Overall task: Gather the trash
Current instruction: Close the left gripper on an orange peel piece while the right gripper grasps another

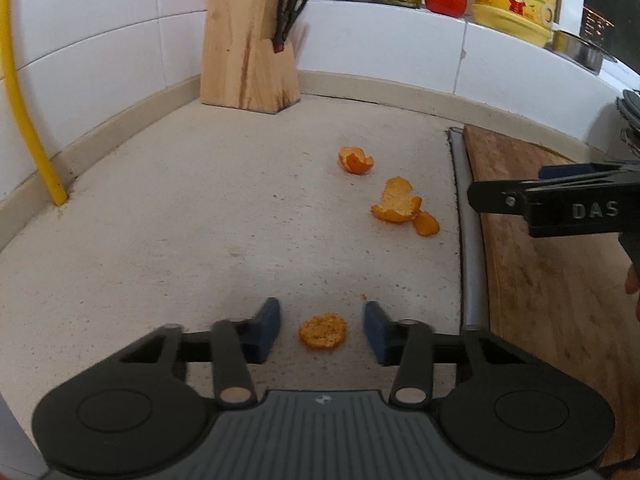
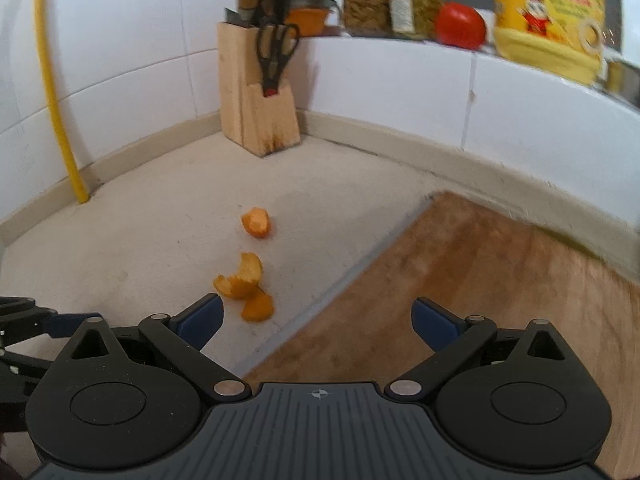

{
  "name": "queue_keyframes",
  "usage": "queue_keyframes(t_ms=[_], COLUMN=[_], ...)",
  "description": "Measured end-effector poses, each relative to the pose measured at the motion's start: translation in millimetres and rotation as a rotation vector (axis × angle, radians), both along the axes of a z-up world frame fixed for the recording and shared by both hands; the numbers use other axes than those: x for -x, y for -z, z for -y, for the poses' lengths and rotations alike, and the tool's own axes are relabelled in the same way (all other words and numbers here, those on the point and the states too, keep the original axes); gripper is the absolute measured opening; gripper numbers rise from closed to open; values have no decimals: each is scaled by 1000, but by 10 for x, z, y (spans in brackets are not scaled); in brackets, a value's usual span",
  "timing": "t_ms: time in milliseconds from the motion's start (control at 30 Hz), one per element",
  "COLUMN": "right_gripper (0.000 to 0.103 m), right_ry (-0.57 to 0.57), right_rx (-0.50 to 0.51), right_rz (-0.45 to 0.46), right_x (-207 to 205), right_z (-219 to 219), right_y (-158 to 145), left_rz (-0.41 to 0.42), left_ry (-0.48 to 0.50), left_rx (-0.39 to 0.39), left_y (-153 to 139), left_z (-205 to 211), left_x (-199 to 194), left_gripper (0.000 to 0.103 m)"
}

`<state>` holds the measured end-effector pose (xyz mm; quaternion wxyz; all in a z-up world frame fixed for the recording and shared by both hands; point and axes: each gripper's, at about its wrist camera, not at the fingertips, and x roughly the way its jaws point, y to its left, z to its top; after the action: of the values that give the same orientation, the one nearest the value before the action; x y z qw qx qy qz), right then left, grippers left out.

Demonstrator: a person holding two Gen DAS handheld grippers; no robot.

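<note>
L gripper (image 1: 322, 330) sat w/ jaws apart round a small orange peel (image 1: 323, 331) on the counter (image 1: 180, 240) — not touching it — R gripper (image 2: 318, 320) wide apart, holding nothing.

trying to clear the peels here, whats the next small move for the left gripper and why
Probably close the left gripper on the round orange peel. The peel lies on the counter between the jaws with a gap on each side, so nothing is gripped yet. Lifting now would likely leave it behind.
</note>
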<state>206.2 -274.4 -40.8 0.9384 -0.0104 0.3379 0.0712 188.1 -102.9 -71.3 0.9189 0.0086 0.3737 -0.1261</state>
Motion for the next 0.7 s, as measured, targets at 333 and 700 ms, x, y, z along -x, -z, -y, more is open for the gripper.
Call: queue_keyframes(t_ms=[333,700], right_gripper=[85,19], right_ry=[-172,-191], right_rx=[59,-19], right_rz=[1,-100], right_x=[-339,-591], right_z=[-364,-471], right_y=[117,212], left_rz=[-3,-24], left_ry=[-18,-32], left_rx=[60,106], left_y=[-15,1], left_z=[-79,-178], left_x=[35,44], left_gripper=[10,0])
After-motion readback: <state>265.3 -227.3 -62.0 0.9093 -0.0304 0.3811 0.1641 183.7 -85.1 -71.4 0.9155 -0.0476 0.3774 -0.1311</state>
